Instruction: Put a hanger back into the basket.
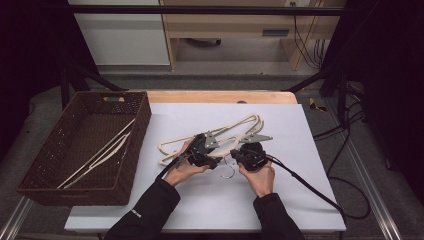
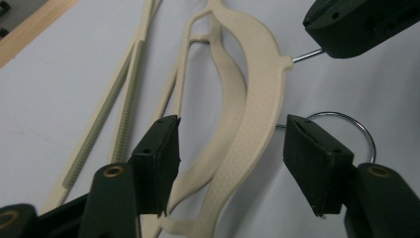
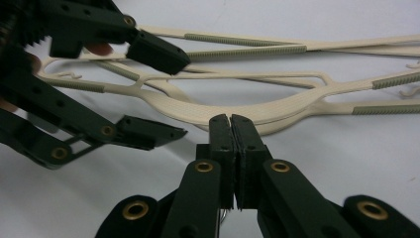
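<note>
Several cream plastic hangers (image 1: pixel 220 131) lie tangled on the white mat. My left gripper (image 2: pixel 233 158) stands open astride the curved shoulders of two stacked hangers (image 2: pixel 247 124), and its pads (image 2: pixel 312 163) are clear of them. My right gripper (image 3: pixel 231 121) is shut; the thin metal neck of one hanger's hook (image 2: pixel 307 54) runs into its jaws. The round end of another hook (image 2: pixel 346 121) shows behind the left gripper's right jaw. In the high view both grippers, left (image 1: pixel 207 152) and right (image 1: pixel 246 151), meet at the near side of the hanger pile.
A brown woven basket (image 1: pixel 60 150) stands on the left part of the table with a few hangers (image 1: pixel 102 152) lying in it. The wooden table edge (image 1: pixel 220 96) runs along the back. Cables (image 1: pixel 305 182) trail to the right.
</note>
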### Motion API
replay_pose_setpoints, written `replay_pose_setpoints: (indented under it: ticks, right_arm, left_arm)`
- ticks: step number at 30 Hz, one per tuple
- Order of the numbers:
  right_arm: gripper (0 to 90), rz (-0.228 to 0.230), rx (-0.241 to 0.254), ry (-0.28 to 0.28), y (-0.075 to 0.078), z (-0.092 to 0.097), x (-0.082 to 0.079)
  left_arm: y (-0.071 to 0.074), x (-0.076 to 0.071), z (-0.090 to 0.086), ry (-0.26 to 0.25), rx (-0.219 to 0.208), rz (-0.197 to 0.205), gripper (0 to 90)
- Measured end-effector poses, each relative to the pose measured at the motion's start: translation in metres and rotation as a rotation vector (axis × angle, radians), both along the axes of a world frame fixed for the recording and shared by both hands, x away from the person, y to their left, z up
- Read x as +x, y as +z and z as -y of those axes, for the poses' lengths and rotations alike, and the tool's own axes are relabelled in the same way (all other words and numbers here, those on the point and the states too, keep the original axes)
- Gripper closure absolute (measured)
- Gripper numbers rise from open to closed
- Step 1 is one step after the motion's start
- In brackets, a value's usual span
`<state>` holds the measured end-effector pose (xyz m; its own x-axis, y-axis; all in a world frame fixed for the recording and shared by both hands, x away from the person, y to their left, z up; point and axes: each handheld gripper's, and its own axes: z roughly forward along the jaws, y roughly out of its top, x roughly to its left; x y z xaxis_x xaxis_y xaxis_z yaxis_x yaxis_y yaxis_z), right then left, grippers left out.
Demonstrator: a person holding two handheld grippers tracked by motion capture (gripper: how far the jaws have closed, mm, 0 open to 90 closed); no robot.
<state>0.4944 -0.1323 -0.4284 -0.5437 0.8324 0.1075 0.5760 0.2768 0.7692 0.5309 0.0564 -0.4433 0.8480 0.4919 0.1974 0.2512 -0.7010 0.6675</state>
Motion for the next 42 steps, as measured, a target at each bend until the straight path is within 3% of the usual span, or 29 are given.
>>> replay_pose_setpoints:
  ticks: [5, 7, 10, 16, 23, 29, 31, 35, 39, 42]
  right_arm:
    - [89.2, -0.002, 0.004, 0.002, 0.002, 0.001, -0.001]
    - [89.3, 0.002, 0.001, 0.001, 0.002, 0.001, -0.001]
    - [89.3, 0.002, 0.003, 0.001, 0.003, 0.001, -0.001]
    - [89.2, 0.005, 0.007, -0.002, 0.004, 0.001, -0.002]
    - [87.5, 0.003, 0.018, 0.014, 0.006, 0.003, -0.002]
    - [76.1, 0.07, 0.092, 0.02, 0.027, 0.016, -0.01]
    - [70.4, 0.124, 0.113, 0.024, 0.036, 0.023, -0.013]
    - [56.7, 0.186, 0.141, 0.008, 0.047, 0.042, -0.021]
    - [46.0, 0.22, 0.191, -0.016, 0.046, 0.063, -0.027]
    - [39.9, 0.211, 0.201, -0.037, 0.039, 0.075, -0.029]
  left_arm:
    - [-0.007, 0.003, 0.002, 0.011, 0.021, 0.007, 50.7]
    - [-0.007, 0.004, 0.002, -0.001, 0.018, -0.001, 54.4]
    - [-0.006, 0.002, 0.003, -0.019, 0.032, 0.019, 60.4]
    - [-0.007, 0.001, 0.007, -0.026, 0.039, 0.016, 66.3]
    - [-0.004, -0.003, 0.007, -0.064, 0.063, 0.046, 70.3]
    - [0.005, -0.004, 0.004, -0.074, 0.06, 0.059, 73.1]
    - [0.008, -0.005, 0.001, -0.072, 0.058, 0.063, 73.9]
    - [0.017, -0.006, -0.004, -0.059, 0.056, 0.092, 77.2]
    - [0.025, -0.004, -0.01, -0.005, 0.022, 0.097, 80.1]
    - [0.029, -0.001, -0.017, 0.021, 0.007, 0.103, 81.1]
